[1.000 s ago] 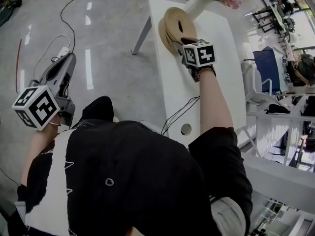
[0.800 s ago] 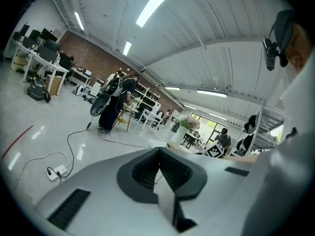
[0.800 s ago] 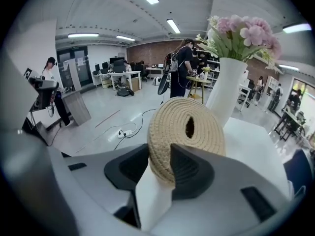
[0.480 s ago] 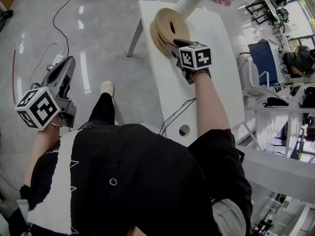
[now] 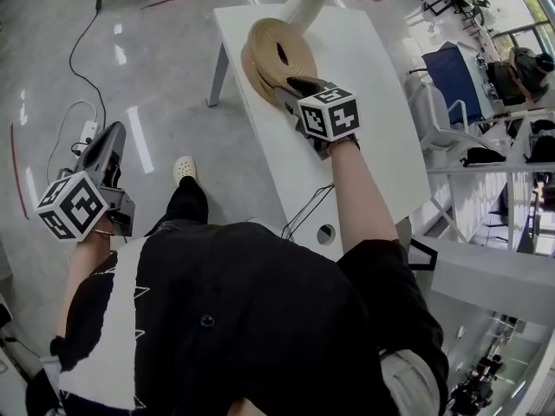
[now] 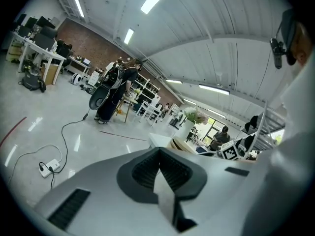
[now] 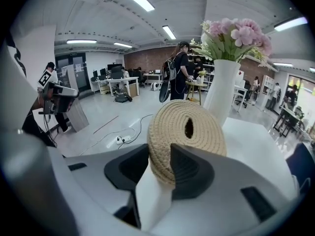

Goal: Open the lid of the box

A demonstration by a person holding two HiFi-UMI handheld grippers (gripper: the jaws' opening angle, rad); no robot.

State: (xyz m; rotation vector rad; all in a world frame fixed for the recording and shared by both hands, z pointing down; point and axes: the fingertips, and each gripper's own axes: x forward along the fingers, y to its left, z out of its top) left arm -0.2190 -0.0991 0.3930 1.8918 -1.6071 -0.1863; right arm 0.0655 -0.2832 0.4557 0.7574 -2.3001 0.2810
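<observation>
Round beige woven lid [image 7: 192, 127] tilted up on edge, off box [image 5: 257, 76].

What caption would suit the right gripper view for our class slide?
Right tool grips the rim of the woven lid, white vase behind.

The head view looks steeply down from above the table [image 5: 373, 85]. The right gripper view sits close at the table's edge, facing the vase [image 7: 222, 90]; both show the woven lid [image 5: 264, 42]. The left gripper view looks toward the table from farther off.

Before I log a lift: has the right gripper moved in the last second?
No. The right gripper stays on the woven lid, same spot against the white table's edge.
</observation>
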